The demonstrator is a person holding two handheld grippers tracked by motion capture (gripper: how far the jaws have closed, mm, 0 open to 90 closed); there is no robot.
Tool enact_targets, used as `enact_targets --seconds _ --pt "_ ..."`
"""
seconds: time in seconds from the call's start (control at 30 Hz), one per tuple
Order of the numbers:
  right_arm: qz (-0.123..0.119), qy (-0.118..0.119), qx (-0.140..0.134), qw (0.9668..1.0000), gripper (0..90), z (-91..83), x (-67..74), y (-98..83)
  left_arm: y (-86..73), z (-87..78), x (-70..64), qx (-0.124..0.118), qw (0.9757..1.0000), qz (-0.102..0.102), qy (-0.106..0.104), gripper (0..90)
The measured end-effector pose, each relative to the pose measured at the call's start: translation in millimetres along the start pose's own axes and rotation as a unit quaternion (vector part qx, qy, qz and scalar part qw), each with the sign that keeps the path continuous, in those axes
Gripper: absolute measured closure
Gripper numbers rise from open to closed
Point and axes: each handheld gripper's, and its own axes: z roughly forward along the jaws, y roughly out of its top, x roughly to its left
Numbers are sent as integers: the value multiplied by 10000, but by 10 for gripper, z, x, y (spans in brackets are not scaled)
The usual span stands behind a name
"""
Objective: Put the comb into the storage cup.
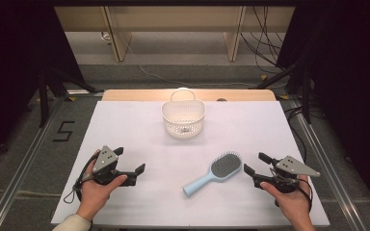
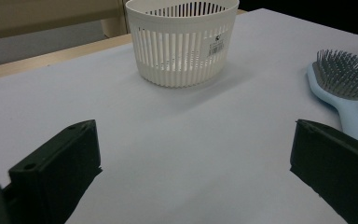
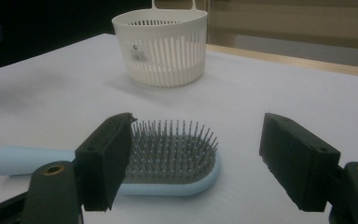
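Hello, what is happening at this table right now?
A person sits at a white table with a hand-held gripper in each hand. The right hand-held gripper is open and points at the head of a light blue hairbrush, which lies flat with its bristles up; it is not gripped yet. The left hand-held gripper is also open, with nothing between its jaws. A white slotted basket stands upright at the far middle of the table, apart from the brush.

Right gripper [image 3: 196, 158] jaws wide apart, nothing gripped — blue hairbrush [image 3: 168, 154] lies just beyond, bristles up, handle left. White slatted basket [image 3: 161, 46] farther off — upright on the table [image 3: 284, 93].
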Motion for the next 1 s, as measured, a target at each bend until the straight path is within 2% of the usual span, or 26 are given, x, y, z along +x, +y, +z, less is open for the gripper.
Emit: enact_targets --seconds 0.13,0.23,0.37,0.43,0.47,0.5,0.53,0.57,0.6,0.63,0.7,0.9,0.93,1.0 --pt "-10 -24 16 10000 265 -9 -4 5 0 0 -1 -7 10000 -3 3 17" --pt "-99 -81 -2 9999 298 -13 2 20 -5 -7 -6 6 10000 0 1 19" --pt "-380 -119 -60 9992 486 4 50 101 -3 -1 -11 5 10000 -1 -5 24" --pt "-481 50 -3 9988 610 43 101 146 -4 3 -17 18 10000 16 -17 26" --pt "-481 50 -3 9988 610 43 101 146 -4 3 -17 18 10000 16 -17 26" --pt "-596 314 222 9975 699 121 176 163 -4 9 -20 27 10000 25 -19 27" --pt "-596 314 222 9975 699 121 176 163 -4 9 -20 27 10000 25 -19 29" --pt "-871 489 495 9938 772 218 289 171 -5 11 -22 28 10000 18 -19 31" --pt "-871 489 495 9938 772 218 289 171 -5 11 -22 28 10000 18 -19 33" --pt "-1004 598 660 9910 851 314 405 197 -5 11 -21 29 10000 16 -18 34" --pt "-1064 750 790 9883 900 416 515 243 -5 10 -20 31 10000 11 -14 35" --pt "-1181 1186 1260 9778 900 755 855 345 -6 8 -17 29 10000 5 -22 41" --pt "-1181 1186 1260 9778 900 755 855 345 -6 8 -17 29 10000 5 -22 41" --pt "-1275 1340 1421 9724 900 905 1009 380 -7 9 -19 32 10000 8 -35 42"
